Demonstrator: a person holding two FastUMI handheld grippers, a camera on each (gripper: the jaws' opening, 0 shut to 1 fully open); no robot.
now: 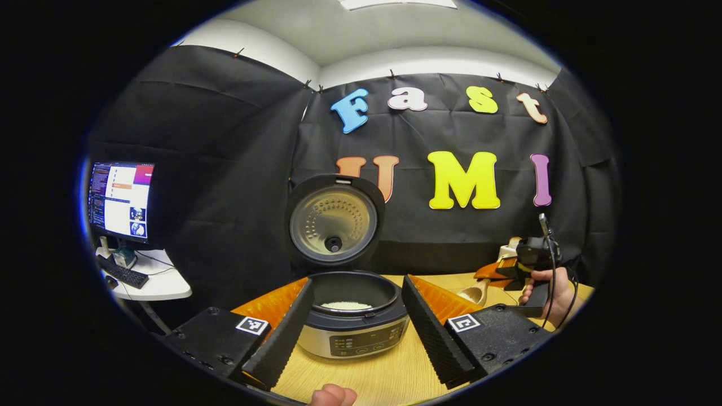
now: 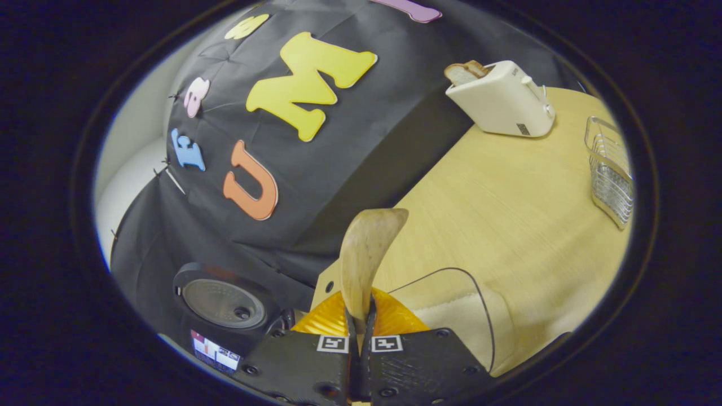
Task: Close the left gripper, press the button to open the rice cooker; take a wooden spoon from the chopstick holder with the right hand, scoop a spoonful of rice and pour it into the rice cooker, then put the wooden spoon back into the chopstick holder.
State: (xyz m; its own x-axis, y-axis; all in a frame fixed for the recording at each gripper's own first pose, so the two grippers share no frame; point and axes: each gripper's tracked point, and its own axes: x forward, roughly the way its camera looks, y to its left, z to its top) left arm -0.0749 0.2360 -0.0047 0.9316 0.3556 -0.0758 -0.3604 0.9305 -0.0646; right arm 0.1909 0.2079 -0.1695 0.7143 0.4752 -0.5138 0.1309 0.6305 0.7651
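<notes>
Holding the pale wooden spoon [image 2: 366, 254] by its handle, our right gripper [image 2: 360, 321] has its jaws pinched narrow on it, bowl pointing ahead. The black-and-silver rice cooker [image 1: 354, 316] sits lid-up between our wide-spread left gripper [image 1: 350, 321] fingers. Risk: the tilted spoon twists, missing the wire chopstick holder [image 2: 612, 169].

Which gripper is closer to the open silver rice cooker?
Left. The left gripper sits right at the rice cooker, fingers either side. The right gripper holds the wooden spoon farther off.
</notes>
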